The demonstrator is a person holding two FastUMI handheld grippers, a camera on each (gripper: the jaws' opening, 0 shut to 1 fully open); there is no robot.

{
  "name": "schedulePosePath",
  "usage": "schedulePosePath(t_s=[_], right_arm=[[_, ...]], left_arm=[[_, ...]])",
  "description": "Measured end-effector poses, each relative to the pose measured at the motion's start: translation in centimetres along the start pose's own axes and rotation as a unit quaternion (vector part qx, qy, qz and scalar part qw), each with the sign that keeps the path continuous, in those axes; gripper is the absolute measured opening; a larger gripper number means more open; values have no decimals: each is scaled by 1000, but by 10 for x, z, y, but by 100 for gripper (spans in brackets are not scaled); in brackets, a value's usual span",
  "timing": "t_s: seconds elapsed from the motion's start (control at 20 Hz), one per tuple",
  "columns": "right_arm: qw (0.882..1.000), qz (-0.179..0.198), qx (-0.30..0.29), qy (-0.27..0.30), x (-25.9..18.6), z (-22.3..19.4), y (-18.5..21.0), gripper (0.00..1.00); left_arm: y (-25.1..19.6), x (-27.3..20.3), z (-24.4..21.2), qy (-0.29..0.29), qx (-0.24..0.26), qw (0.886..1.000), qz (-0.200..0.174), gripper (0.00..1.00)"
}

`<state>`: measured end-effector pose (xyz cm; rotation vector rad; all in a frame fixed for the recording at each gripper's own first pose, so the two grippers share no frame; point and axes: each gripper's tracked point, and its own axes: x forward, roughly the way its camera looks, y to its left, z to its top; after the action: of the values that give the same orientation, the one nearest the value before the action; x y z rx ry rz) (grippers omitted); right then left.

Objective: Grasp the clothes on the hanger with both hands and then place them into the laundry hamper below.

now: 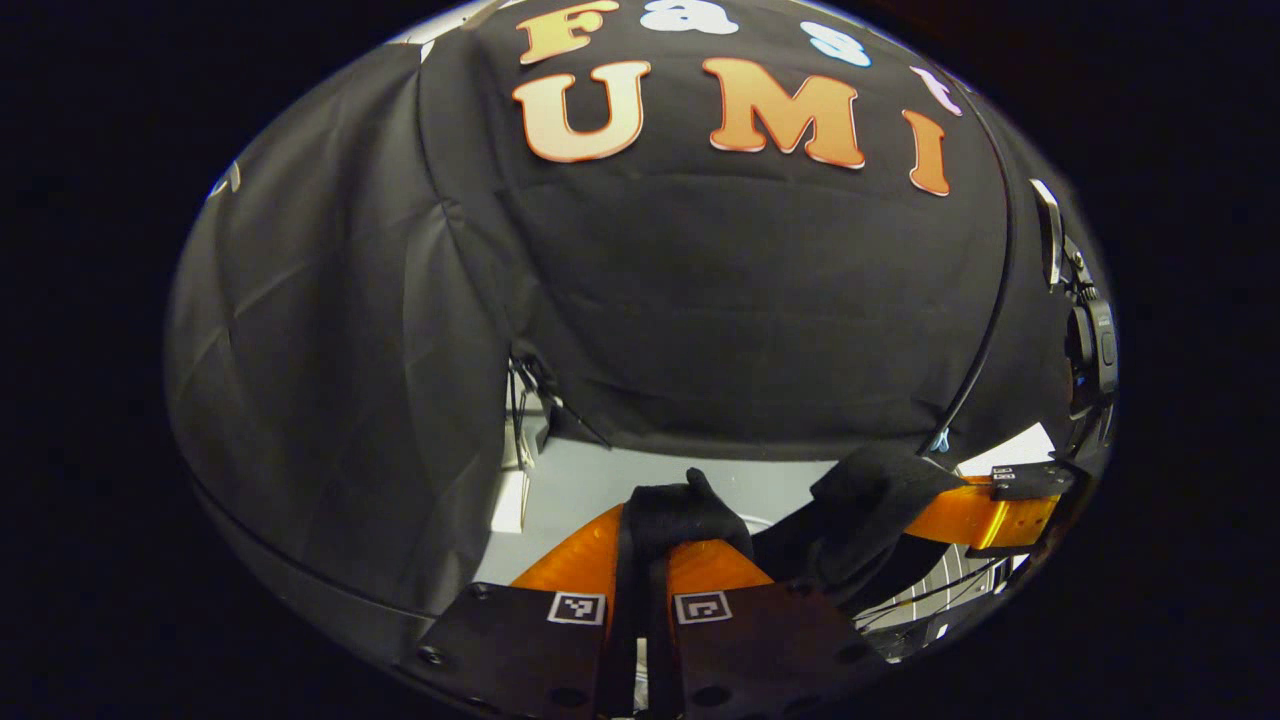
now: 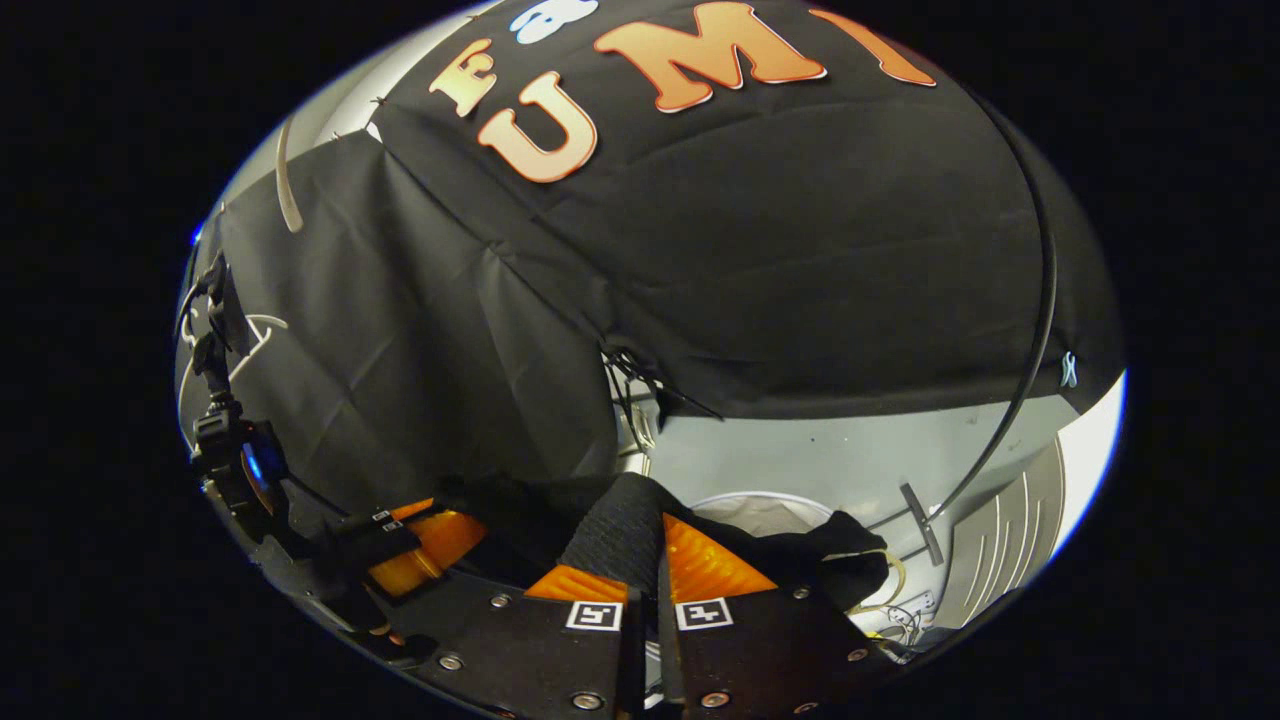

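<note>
Now both grippers' jaws are clenched on the black knitted garment (image 1: 680, 515): left gripper (image 1: 640, 560) and right gripper (image 2: 645, 560) hold it stretched above the round white laundry hamper (image 2: 760, 510).

Dark clothes (image 2: 620, 530) hide most of hamper (image 2: 760, 510).

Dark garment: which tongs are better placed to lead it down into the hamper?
Probably right: both tongs, left and right, pinch the dark garment, but the hamper's pale rim lies just ahead of the right ones.
</note>
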<state>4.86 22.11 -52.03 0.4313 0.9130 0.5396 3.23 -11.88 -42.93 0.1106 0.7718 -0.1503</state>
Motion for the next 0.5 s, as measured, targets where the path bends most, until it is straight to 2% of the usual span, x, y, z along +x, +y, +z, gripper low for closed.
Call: schedulePosePath(t_s=[0.15, 0.5], right_arm=[[999, -37, -4, 28, 22, -30, -15, 5], [987, -112, -35, 108, 56, -109, -55, 7]], left_arm=[[1, 14, -35, 47, -22, 999, 1, 12], [24, 42, -117, 129, -18, 991, 14, 12]])
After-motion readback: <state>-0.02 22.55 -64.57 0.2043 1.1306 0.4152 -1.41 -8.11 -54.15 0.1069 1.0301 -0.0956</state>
